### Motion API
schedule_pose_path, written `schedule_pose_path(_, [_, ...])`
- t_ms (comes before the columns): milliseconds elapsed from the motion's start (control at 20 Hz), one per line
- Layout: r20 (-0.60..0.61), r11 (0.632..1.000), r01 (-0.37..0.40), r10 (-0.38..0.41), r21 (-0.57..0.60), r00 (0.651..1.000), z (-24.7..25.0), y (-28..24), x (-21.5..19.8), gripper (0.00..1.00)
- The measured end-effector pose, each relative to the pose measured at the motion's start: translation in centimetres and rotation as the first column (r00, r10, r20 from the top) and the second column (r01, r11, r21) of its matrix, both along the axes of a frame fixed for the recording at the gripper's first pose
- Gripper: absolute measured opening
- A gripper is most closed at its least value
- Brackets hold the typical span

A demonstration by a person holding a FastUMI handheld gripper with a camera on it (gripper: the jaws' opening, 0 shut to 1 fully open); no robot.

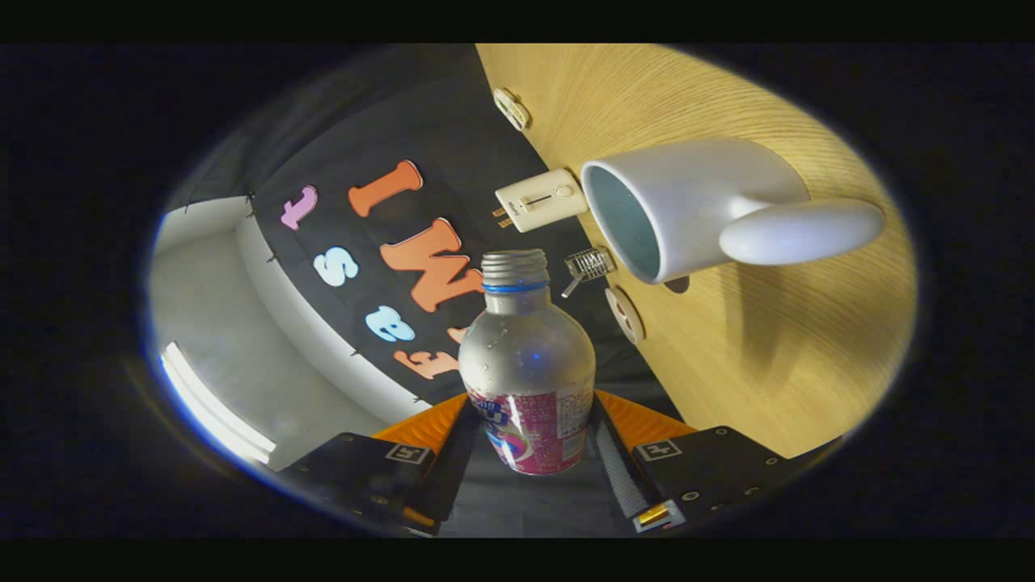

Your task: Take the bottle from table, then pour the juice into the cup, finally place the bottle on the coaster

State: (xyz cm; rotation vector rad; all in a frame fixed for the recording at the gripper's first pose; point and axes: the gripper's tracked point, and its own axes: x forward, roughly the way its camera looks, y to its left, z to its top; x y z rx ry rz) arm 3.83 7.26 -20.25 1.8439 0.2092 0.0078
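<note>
Two fingers (449,440) of the hand-held gripper (530,440) are clamped on the bottle (527,364), one pressing each side of its labelled lower body, and the whole view is rolled over hard, so the wooden surface (776,356) stands up like a wall beside it. The bottle's base is cut off between the fingers, and whether any liquid is inside is hard to make out (droplets cling to the clear shoulder). Its cap is off: a threaded neck with a blue ring, open mouth pointing away from the gripper. The label is pink and white, its print too small to tell.

Just beyond the mouth and off to the side sits the cup (687,206), a smooth white mug with a thick rounded handle and a pale bluish inside, resting on the surface, well apart from the bottle. Pale oak grain runs across that surface. Along its edge sit a cream adapter (540,200), a small wire clip (589,263) and a round disc (625,314). Behind hangs black cloth, with grey panel and a bright strip light (214,408).
</note>
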Motion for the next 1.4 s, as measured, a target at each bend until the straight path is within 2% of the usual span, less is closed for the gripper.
schedule_pose_path(200, [-0.067,0.980,-0.032,0.019,-0.197,0.998,-2.1,0.3,-0.1,0.77])
schedule_pose_path(300, [-0.086,0.933,-0.066,0.037,-0.353,0.996,-2.5,0.4,-0.4,0.77])
schedule_pose_path(450, [-0.092,0.799,-0.081,0.032,-0.596,0.995,-1.7,-0.8,-0.3,0.77])
schedule_pose_path(600, [-0.086,0.622,-0.086,0.030,-0.778,0.996,-0.4,-1.8,0.1,0.77])
schedule_pose_path(700, [-0.087,0.514,-0.095,0.040,-0.852,0.995,0.5,-1.9,1.0,0.77])
schedule_pose_path(850, [-0.092,0.382,-0.108,0.060,-0.918,0.994,1.9,-1.7,2.5,0.77])
schedule_pose_path(1000, [-0.097,0.282,-0.109,0.054,-0.953,0.994,2.8,-2.0,4.1,0.77])
schedule_pose_path(1150, [-0.119,0.186,-0.120,0.016,-0.975,0.993,2.6,-2.9,6.0,0.77])
schedule_pose_path(1400, [-0.117,-0.039,-0.119,-0.037,-0.992,0.992,2.4,-3.6,8.9,0.77])
